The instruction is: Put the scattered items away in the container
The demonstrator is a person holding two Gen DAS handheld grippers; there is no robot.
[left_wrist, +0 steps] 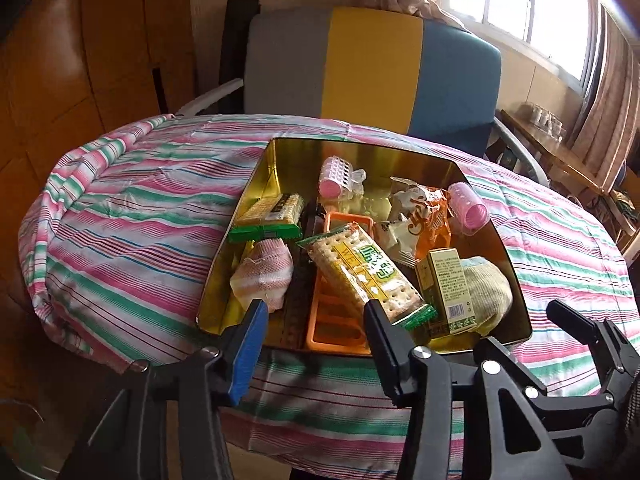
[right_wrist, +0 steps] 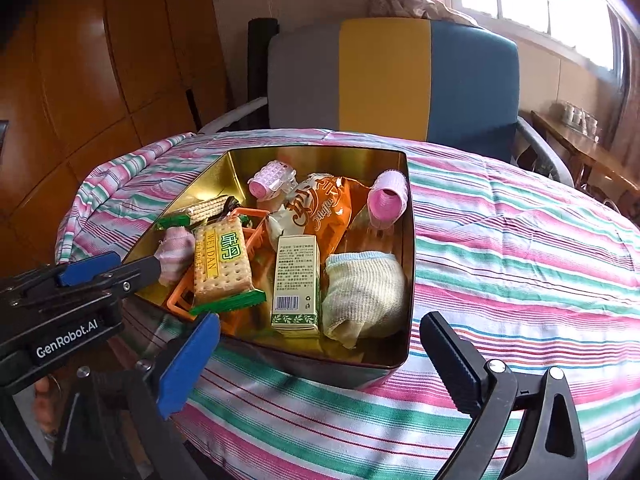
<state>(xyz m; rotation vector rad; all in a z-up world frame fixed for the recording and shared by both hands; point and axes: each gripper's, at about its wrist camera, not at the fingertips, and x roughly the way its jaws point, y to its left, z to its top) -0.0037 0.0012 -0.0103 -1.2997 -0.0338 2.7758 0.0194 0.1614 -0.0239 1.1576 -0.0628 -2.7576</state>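
Observation:
A gold tin (left_wrist: 360, 152) (right_wrist: 312, 160) sits on the striped cloth. It holds a cracker pack (left_wrist: 360, 268) (right_wrist: 220, 264), a green box (left_wrist: 448, 284) (right_wrist: 296, 280), a pale sock (left_wrist: 488, 292) (right_wrist: 364, 292), a pink sock (left_wrist: 264, 276) (right_wrist: 176, 252), an orange snack bag (left_wrist: 428, 216) (right_wrist: 320, 208), pink rollers (left_wrist: 338, 176) (right_wrist: 388, 196) and an orange tray (left_wrist: 336, 328). My left gripper (left_wrist: 315, 306) (right_wrist: 136, 262) hangs open over the tin's near left edge, gripping nothing. My right gripper (right_wrist: 320, 320) (left_wrist: 520, 328) stands wide open before the tin's near wall.
The round table wears a pink, green and white striped cloth (left_wrist: 140, 220) (right_wrist: 520, 248). A grey, yellow and blue chair (left_wrist: 372, 68) (right_wrist: 392, 76) stands behind it. A wooden side table (left_wrist: 560, 152) is at the right under the window. A hand (right_wrist: 44, 400) holds the left gripper.

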